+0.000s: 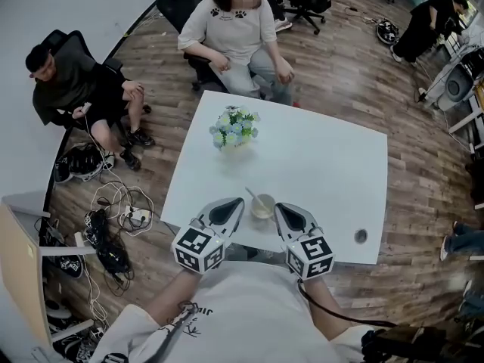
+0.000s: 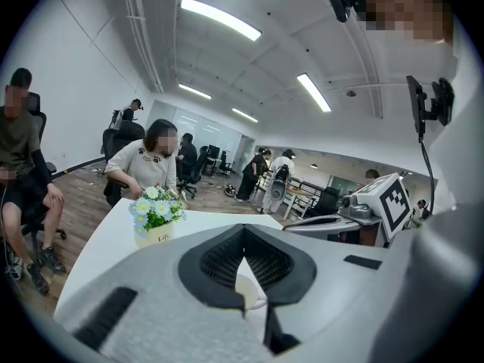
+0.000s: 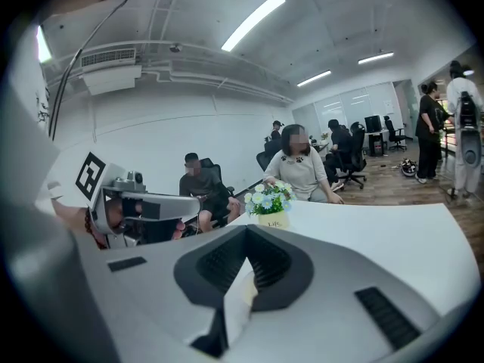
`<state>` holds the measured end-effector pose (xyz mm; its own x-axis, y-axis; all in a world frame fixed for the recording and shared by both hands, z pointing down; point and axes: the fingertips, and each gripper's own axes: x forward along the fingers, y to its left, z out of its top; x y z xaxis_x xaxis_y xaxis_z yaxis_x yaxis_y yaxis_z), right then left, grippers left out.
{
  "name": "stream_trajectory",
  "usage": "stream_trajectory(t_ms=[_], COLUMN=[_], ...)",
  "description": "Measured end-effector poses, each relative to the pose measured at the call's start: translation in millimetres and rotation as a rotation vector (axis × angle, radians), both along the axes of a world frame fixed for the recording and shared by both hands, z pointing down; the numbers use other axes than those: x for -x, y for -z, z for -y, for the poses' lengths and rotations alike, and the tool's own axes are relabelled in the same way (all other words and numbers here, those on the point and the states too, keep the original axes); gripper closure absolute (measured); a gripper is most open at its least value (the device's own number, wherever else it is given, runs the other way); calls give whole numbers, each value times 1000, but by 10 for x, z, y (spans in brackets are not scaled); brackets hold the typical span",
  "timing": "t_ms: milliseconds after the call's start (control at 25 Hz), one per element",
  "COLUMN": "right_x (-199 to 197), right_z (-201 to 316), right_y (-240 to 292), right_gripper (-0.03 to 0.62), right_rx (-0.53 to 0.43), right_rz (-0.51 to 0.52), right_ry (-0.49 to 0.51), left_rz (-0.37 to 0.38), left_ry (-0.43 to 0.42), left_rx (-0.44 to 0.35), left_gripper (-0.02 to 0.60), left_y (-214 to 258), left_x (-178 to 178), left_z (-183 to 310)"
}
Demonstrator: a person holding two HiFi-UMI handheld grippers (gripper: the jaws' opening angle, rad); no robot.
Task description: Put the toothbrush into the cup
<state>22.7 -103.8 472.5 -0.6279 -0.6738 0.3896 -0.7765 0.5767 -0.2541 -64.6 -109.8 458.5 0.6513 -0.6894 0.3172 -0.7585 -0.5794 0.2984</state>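
- Both claws are closed and empty. The left claw and the right claw hang low over the near edge of the worktop. Their tips point at the cup from either side, near it but, as far as the head view shows, not touching it.
- In the left gripper view the jaws meet at their tips. The pale cup shows only through the gap below them; it stands beyond the claw and is not held.
- In the right gripper view the jaws likewise meet at the tips with nothing clamped. A pale sliver shows through the gap, but I cannot tell whether it is cup or worktop.
- The toothbrush stands in the cup with one end down inside. The other end leans out over the rim toward the far left, in the direction of the pot of flowers, which stands well apart.
- By this layout the task looks finished: the brush is in and neither claw has hold of it.
- What seems left is only to draw both claws back without nudging the cup, which looks light and could tip with the brush leaning out.
- A small dark round thing lies near the worktop's right edge, and people sit beyond the far side.
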Motion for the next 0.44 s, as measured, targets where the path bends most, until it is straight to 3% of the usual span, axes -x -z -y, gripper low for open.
stream_trajectory(t_ms=[440], right_x=[-35], right_z=[0], right_y=[-8], right_gripper=[576], right_rx=[9], right_rz=[-1], right_ry=[-3], left_rz=[-1], left_ry=[-5], left_rx=[1], left_gripper=[569], left_y=[10], left_x=[-14], left_z=[-3])
